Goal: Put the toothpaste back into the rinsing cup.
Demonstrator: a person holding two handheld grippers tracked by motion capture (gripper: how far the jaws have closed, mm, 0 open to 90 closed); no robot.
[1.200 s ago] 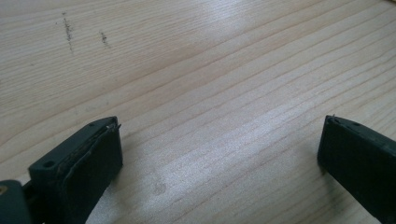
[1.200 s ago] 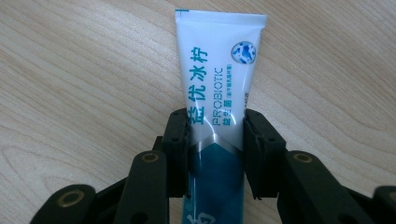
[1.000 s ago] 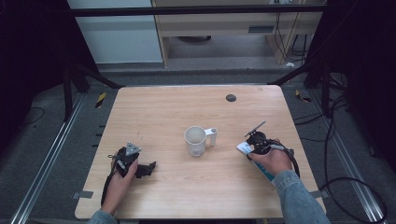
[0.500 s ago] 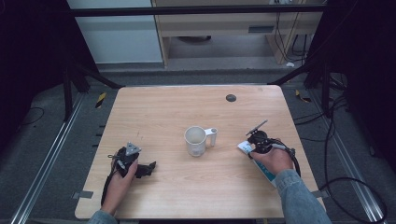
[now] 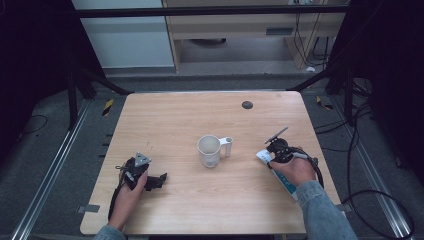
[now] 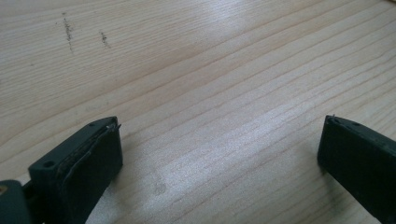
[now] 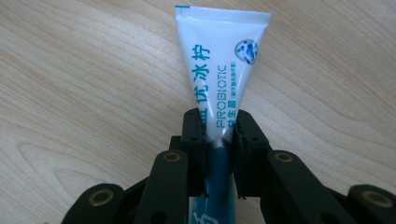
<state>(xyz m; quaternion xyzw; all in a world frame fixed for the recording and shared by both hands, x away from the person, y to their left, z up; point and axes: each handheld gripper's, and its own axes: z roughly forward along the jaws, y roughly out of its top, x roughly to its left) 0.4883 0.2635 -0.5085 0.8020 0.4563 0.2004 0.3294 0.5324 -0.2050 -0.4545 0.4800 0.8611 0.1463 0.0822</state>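
A white and teal toothpaste tube lies flat on the wooden table, its crimped end pointing away from the camera in the right gripper view. My right gripper is shut on the tube's middle. In the high view the right gripper and the tube sit at the table's right side under a hand. My left gripper stands open just above bare wood, with nothing between its jaws. From above, the left gripper rests at the near left. A white mug stands upright mid-table, handle to the right.
The wooden table has a small dark round spot near its far edge. Faint pencil-like marks show on the wood ahead of the left gripper. Cables trail on the floor at the right.
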